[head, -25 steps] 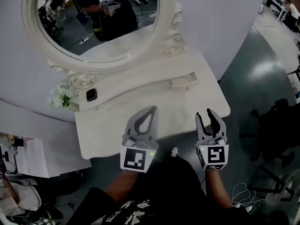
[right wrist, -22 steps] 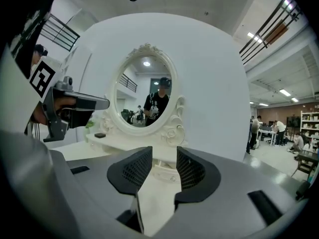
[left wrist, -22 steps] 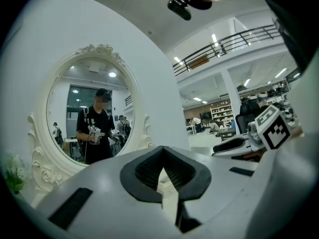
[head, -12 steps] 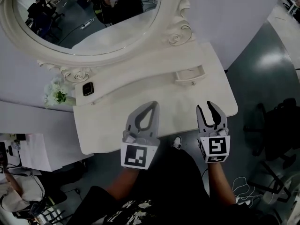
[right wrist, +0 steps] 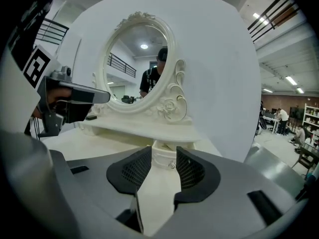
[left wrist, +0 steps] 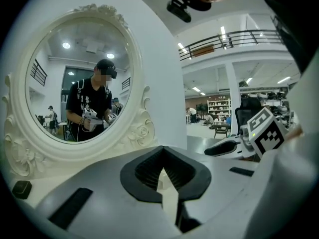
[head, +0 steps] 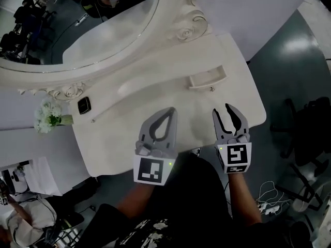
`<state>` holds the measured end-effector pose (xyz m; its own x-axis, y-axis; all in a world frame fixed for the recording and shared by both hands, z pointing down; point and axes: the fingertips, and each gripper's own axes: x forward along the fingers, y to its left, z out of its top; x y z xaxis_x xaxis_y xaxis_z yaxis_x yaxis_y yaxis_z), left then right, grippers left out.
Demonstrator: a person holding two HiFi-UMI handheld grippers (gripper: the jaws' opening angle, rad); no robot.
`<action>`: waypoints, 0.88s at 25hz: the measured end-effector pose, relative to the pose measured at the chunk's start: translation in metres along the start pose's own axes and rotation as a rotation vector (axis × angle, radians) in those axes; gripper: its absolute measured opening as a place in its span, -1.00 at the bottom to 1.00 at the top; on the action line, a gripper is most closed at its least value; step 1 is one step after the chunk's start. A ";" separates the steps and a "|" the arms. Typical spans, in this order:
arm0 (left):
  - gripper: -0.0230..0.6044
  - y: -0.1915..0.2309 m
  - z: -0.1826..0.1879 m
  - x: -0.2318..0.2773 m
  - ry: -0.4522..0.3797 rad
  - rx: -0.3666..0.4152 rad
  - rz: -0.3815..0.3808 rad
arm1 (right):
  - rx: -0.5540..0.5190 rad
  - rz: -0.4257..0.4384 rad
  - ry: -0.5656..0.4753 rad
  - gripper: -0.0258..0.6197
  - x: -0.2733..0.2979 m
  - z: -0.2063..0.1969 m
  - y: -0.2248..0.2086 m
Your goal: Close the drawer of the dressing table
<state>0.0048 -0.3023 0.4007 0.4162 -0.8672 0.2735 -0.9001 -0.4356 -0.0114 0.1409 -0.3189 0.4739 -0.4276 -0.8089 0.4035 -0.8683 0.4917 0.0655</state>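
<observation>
The white dressing table (head: 155,118) has a small drawer (head: 206,79) pulled out at its right, knob (head: 211,89) facing me. My right gripper (head: 223,111) hovers over the table's front edge, just short of the drawer. Its jaws have just been opening and stand open, with nothing between them. In the right gripper view the drawer (right wrist: 163,159) shows beyond the gap of the right gripper (right wrist: 164,156), still some way off. My left gripper (head: 170,111) hangs beside it over the tabletop, its fingertips meeting, empty. The left gripper (left wrist: 162,156) faces the oval mirror (left wrist: 75,83).
A small black square object (head: 84,105) and a bunch of white flowers (head: 48,115) sit at the table's left end. An office chair (head: 310,133) and loose cables (head: 269,203) are on the floor at right. A cluttered surface (head: 31,174) lies at left.
Both grippers have come lower and closer to the table's front edge. The right jaws stand slightly wider apart. The drawer stays pulled out.
</observation>
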 end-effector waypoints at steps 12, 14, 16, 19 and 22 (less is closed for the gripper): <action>-0.92 0.001 -0.031 0.043 0.073 -0.007 -0.077 | 0.010 0.004 0.075 -0.47 0.052 -0.034 -0.008; -0.92 0.001 -0.035 0.047 0.085 -0.005 -0.088 | 0.017 0.003 0.097 -0.47 0.060 -0.044 -0.010; -0.92 0.003 -0.040 0.051 0.104 -0.001 -0.098 | 0.034 0.003 0.117 -0.47 0.068 -0.054 -0.012; -0.92 0.005 -0.048 0.058 0.127 0.012 -0.115 | 0.078 0.009 0.135 -0.47 0.083 -0.063 -0.014; -0.92 0.002 -0.052 0.065 0.137 0.019 -0.138 | 0.085 0.010 0.149 -0.46 0.092 -0.068 -0.016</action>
<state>0.0236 -0.3465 0.4687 0.5126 -0.7585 0.4024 -0.8326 -0.5536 0.0172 0.1324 -0.3793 0.5719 -0.3995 -0.7443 0.5351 -0.8852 0.4650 -0.0140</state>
